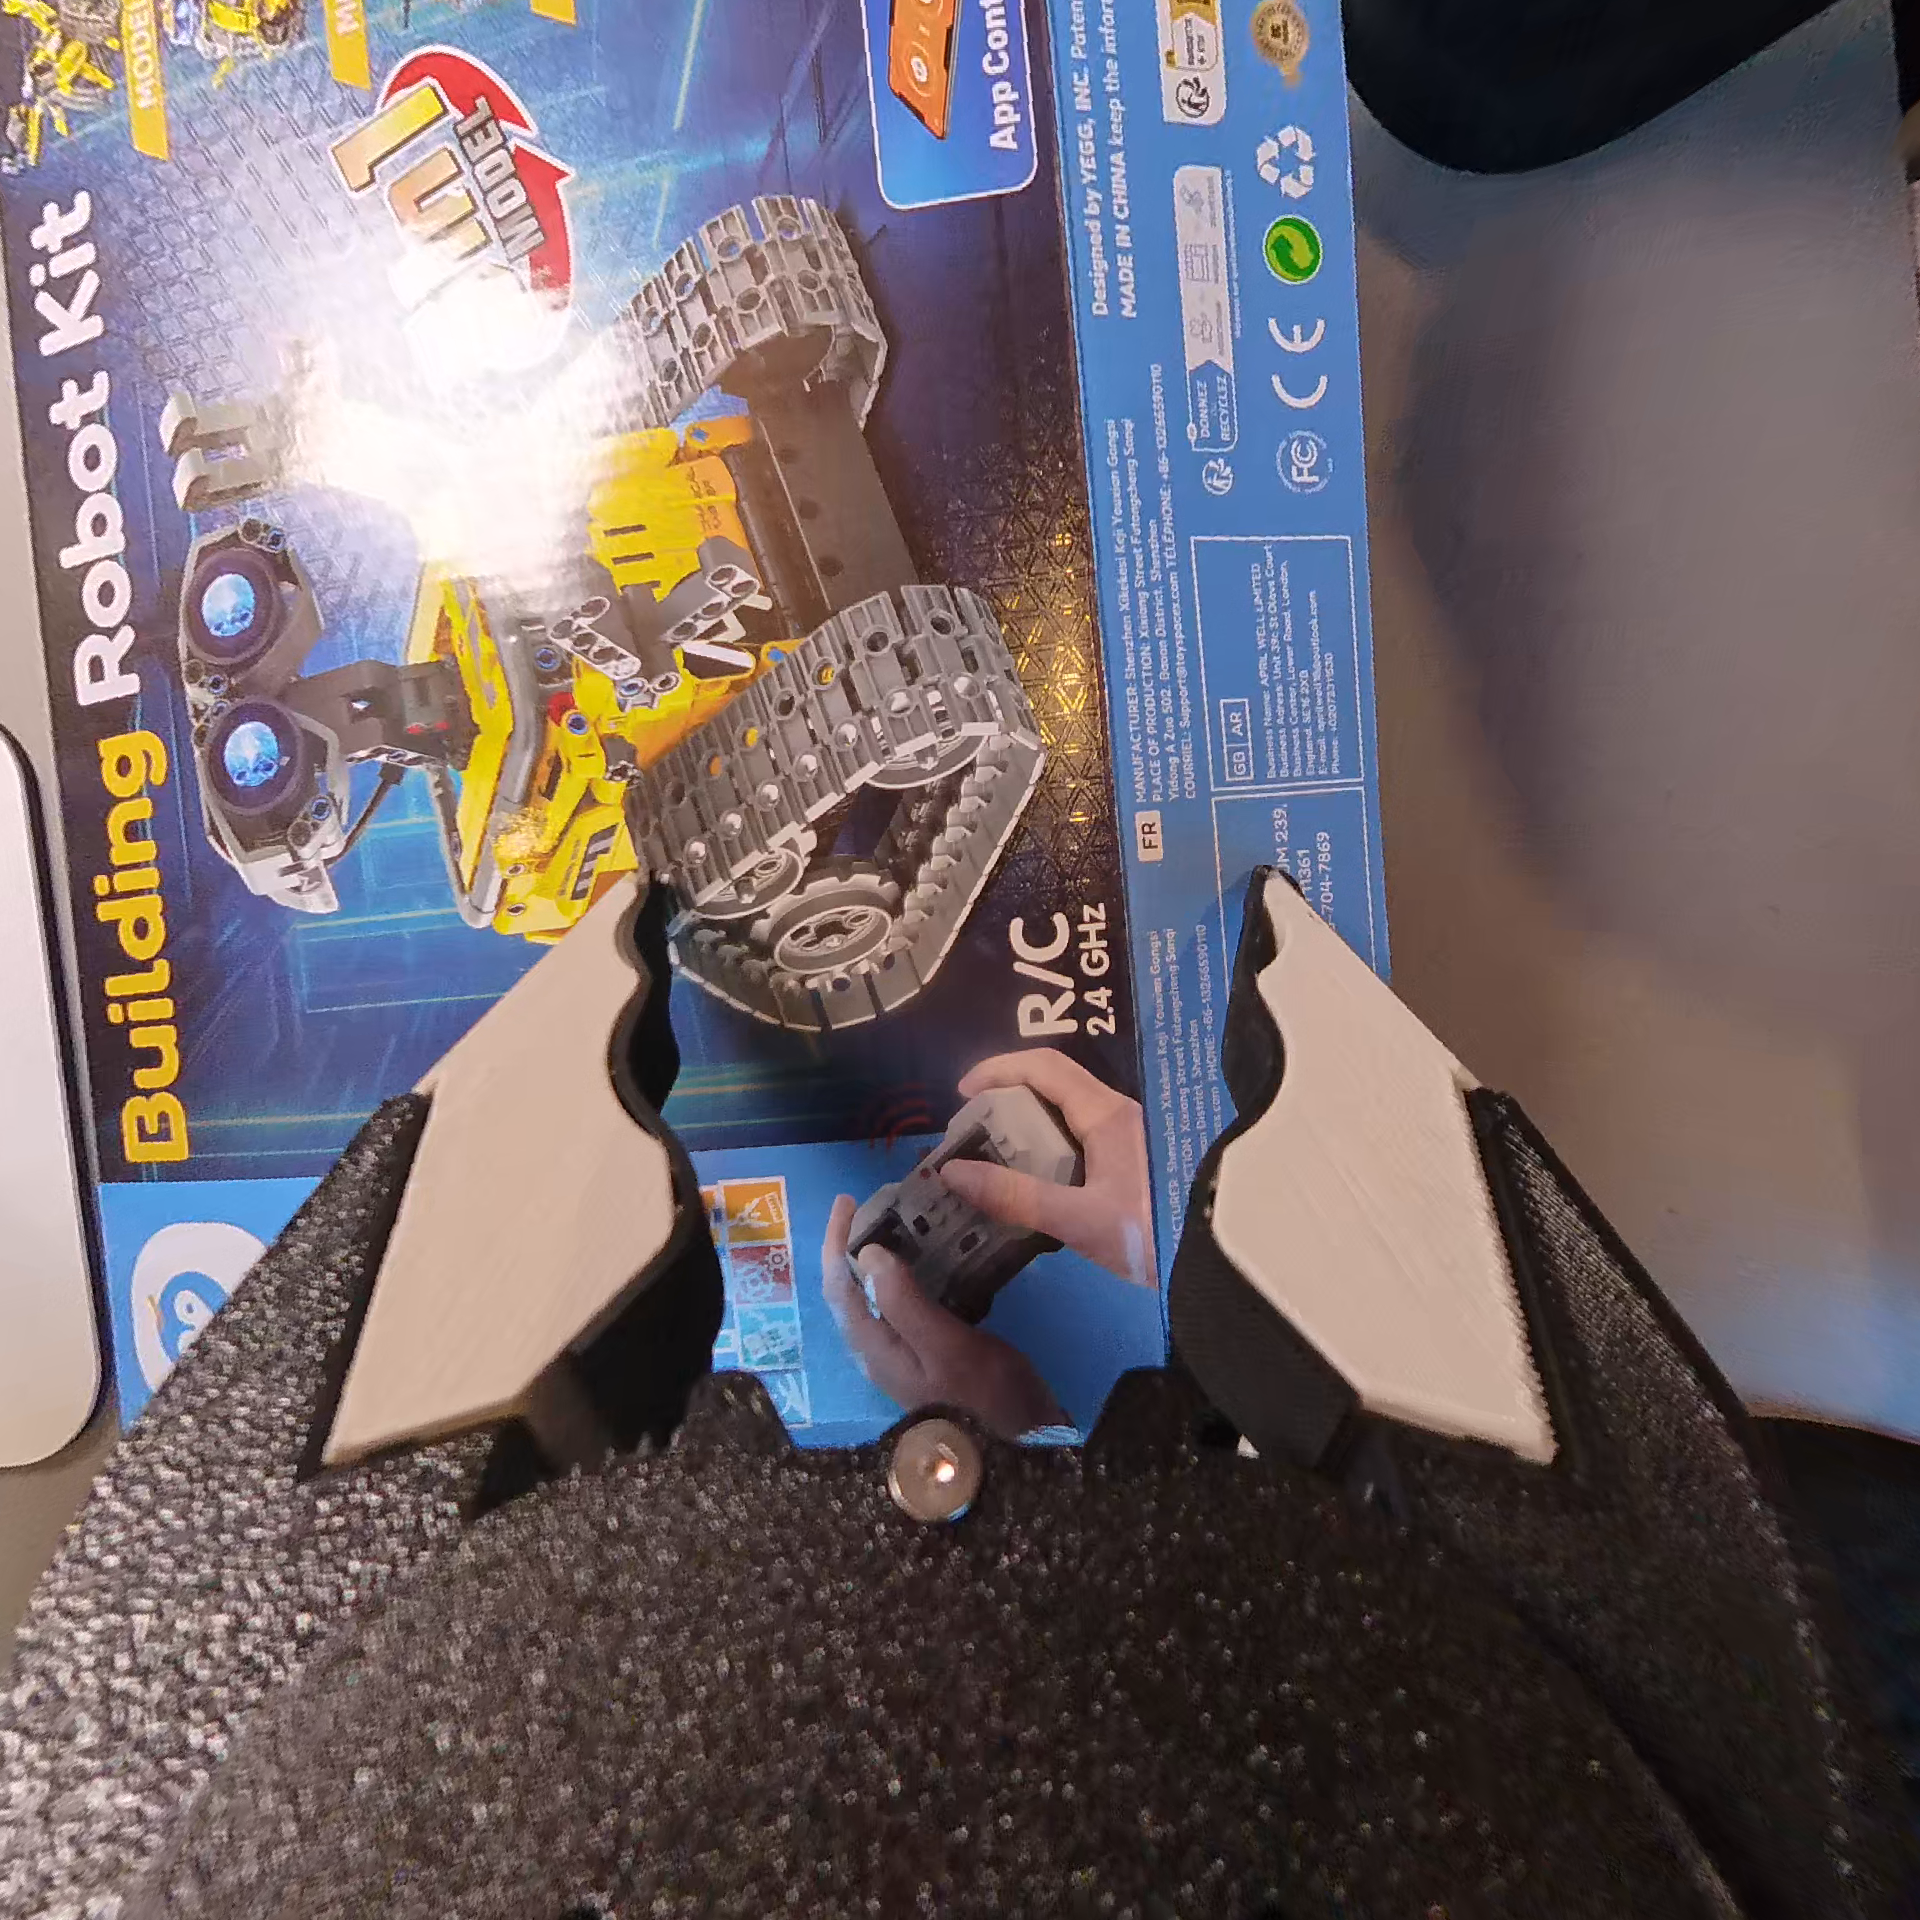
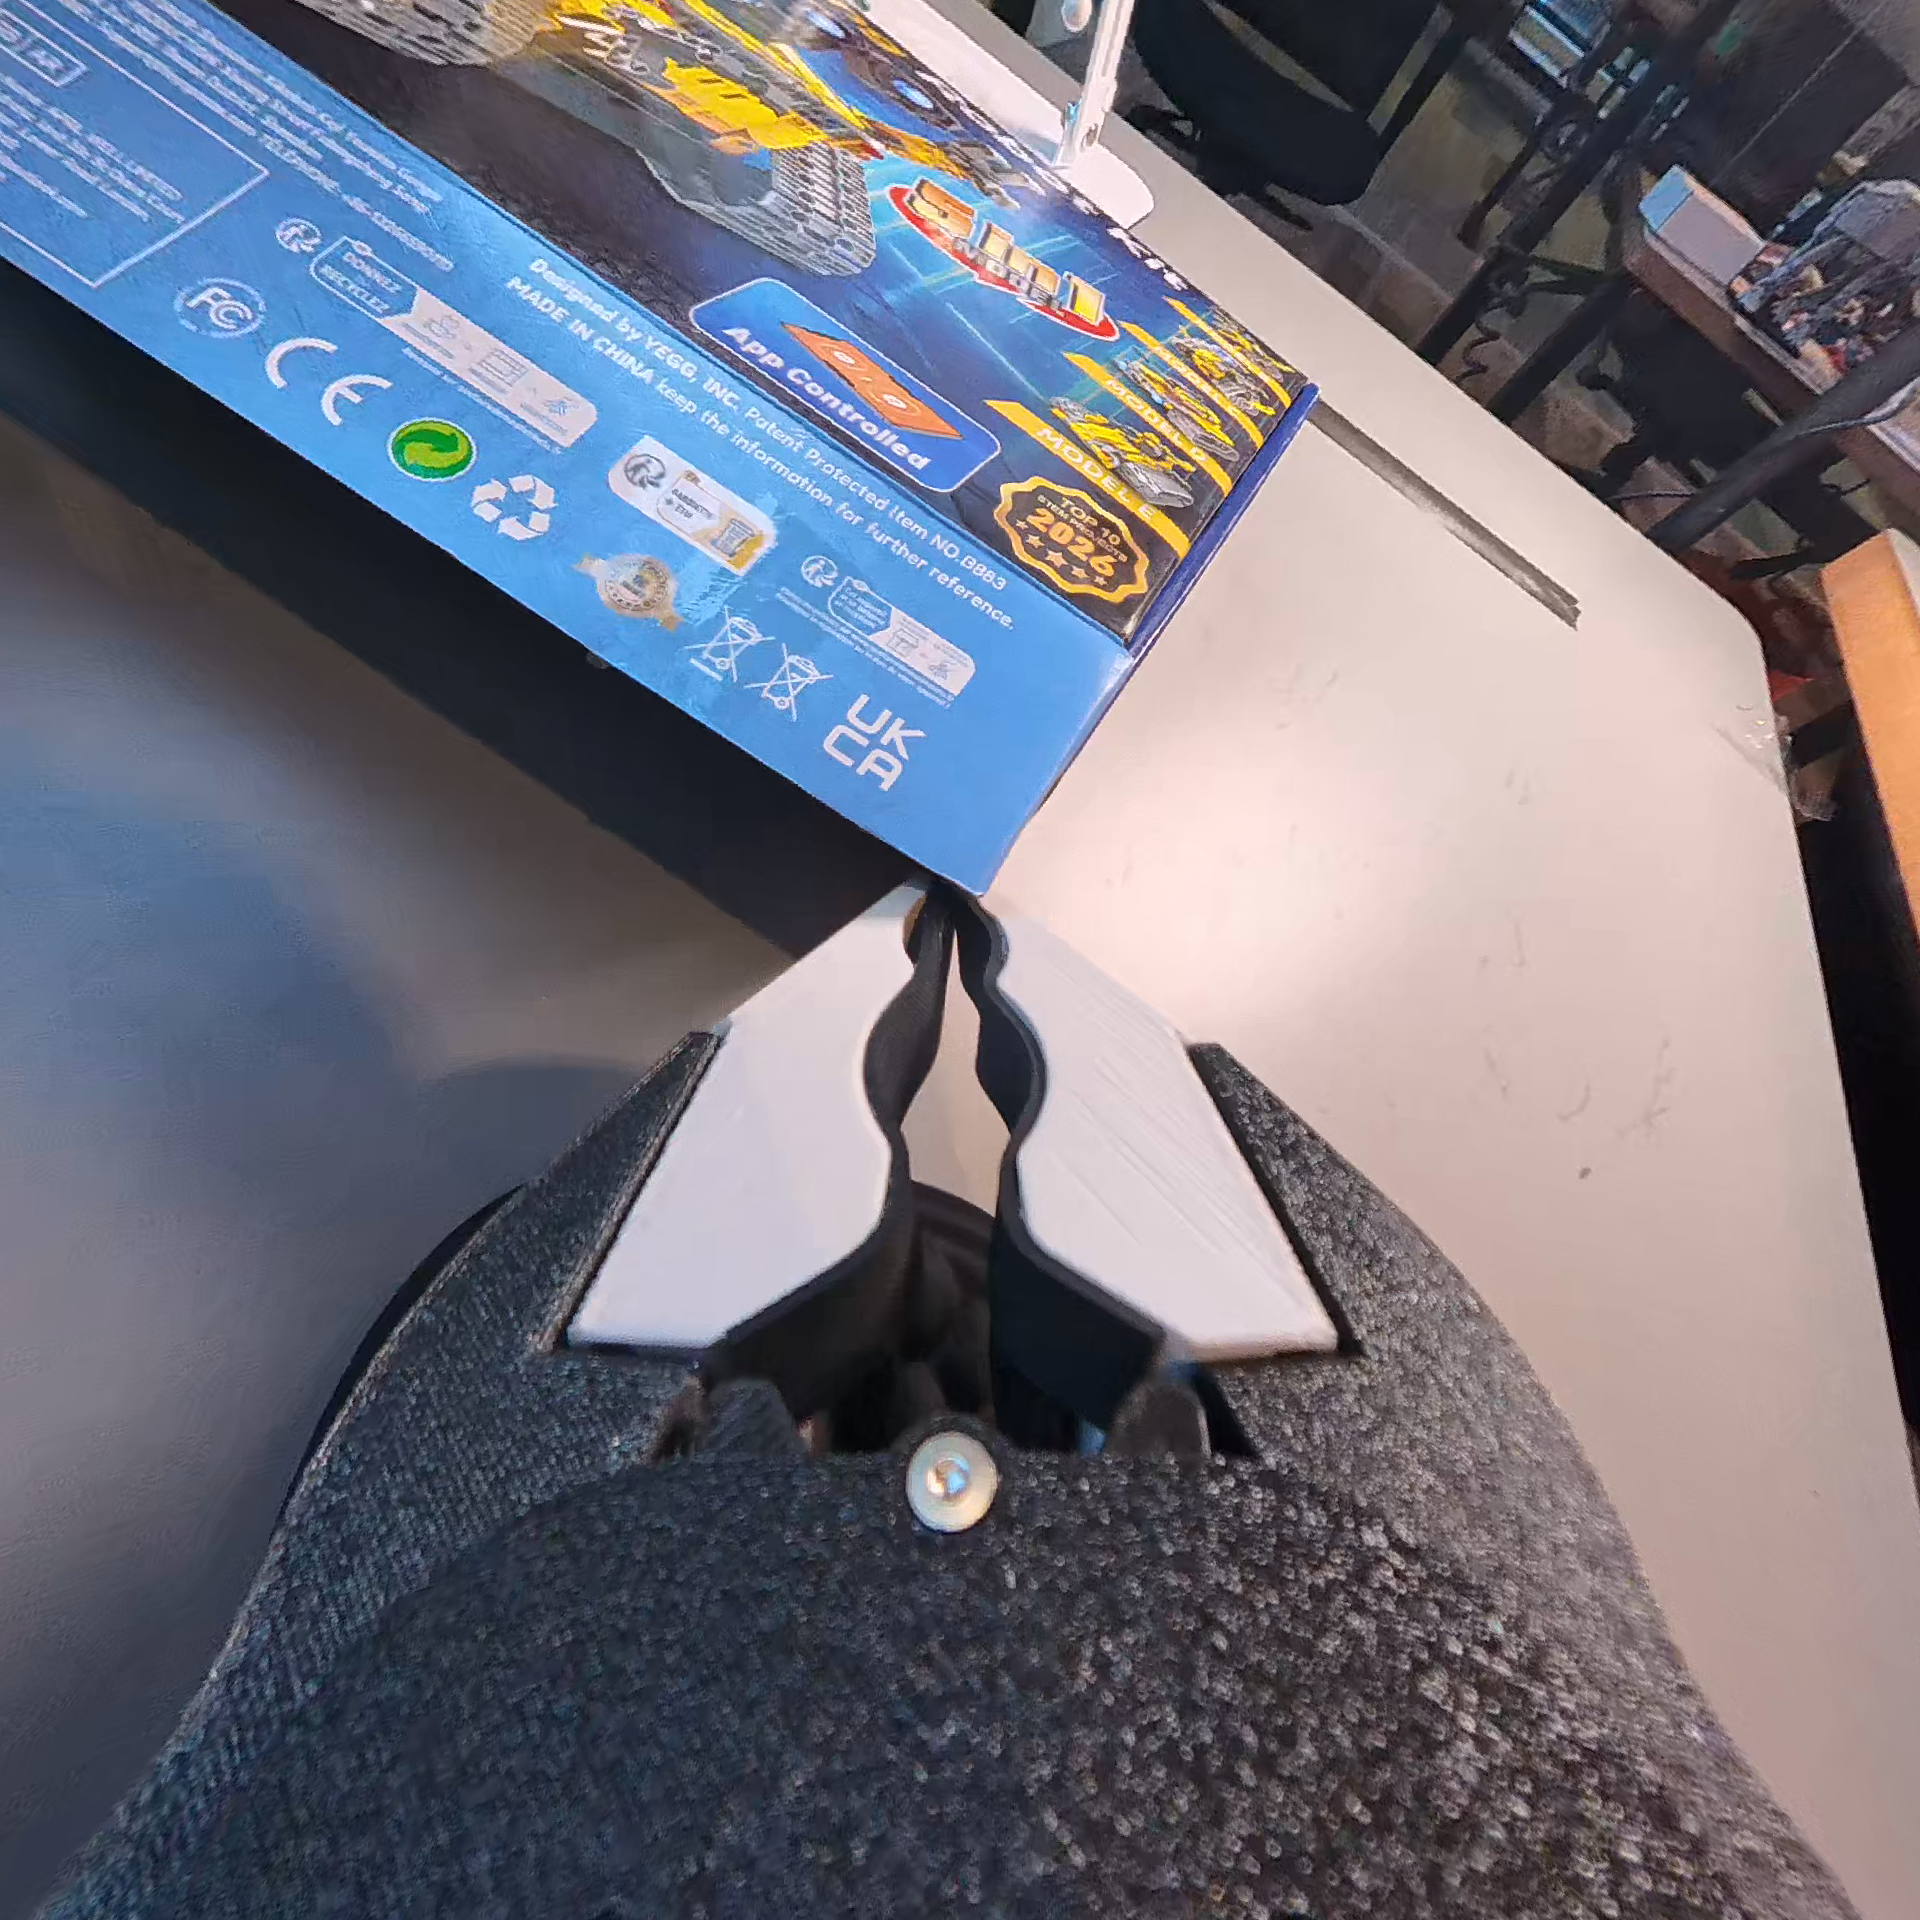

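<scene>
A blue toy box (image 1: 727, 520) with a yellow tracked robot pictured on its lid lies on a grey table (image 1: 1662, 727). My left gripper (image 1: 956, 883) is open and hovers over the box's near right part. One fingertip (image 1: 623, 935) is over the lid and the other over the blue side wall. In the right wrist view my right gripper (image 2: 951, 904) is shut, with its tips pinched at the lower corner of the box's (image 2: 623, 468) blue side wall. A dark gap shows under that side.
A white flat object (image 1: 31, 1039) lies left of the box and a dark shape (image 1: 1558, 83) sits at the far right. A white stand base (image 2: 1101, 177) is behind the box. A dark strip (image 2: 1455, 509) lies on the table (image 2: 1403, 831), whose edge runs along the right. Cluttered benches stand beyond.
</scene>
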A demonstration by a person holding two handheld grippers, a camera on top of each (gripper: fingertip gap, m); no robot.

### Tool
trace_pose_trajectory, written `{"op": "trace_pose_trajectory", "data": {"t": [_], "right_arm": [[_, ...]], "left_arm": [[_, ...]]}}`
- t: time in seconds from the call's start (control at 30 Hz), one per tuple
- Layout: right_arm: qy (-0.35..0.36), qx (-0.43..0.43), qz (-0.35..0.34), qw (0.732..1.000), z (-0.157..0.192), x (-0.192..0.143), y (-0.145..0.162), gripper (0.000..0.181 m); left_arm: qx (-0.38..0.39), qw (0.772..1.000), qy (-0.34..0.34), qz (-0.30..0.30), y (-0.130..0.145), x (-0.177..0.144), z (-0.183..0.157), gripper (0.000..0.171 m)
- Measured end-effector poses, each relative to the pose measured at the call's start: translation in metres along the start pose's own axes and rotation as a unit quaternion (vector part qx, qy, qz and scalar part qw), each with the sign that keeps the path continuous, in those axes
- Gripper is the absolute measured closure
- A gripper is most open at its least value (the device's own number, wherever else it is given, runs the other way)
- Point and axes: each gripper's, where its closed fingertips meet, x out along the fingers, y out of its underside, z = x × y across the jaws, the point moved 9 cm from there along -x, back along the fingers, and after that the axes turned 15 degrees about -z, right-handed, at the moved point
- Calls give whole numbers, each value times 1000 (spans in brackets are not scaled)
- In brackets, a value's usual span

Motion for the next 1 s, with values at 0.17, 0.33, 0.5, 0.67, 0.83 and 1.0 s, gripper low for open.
{"op": "trace_pose_trajectory", "data": {"t": [0.17,0.33,0.5,0.67,0.83,1.0], "right_arm": [[8,-15,15,1000,3,1,1,181],[1,-15,42,999,6,7,4,181],[9,-34,76,997,9,14,6,181],[24,-54,87,994,11,19,6,181],[49,-56,86,994,9,19,5,181],[77,-27,86,993,2,19,4,181]], "left_arm": [[2,1000,0,3,0,0,-1,64],[9,1000,-1,5,1,1,-2,65],[18,1000,-10,6,2,2,-5,65],[20,1000,-16,3,2,2,-7,65],[19,1000,-19,-1,3,2,-9,65],[19,1000,-17,-9,4,1,-11,67]]}}
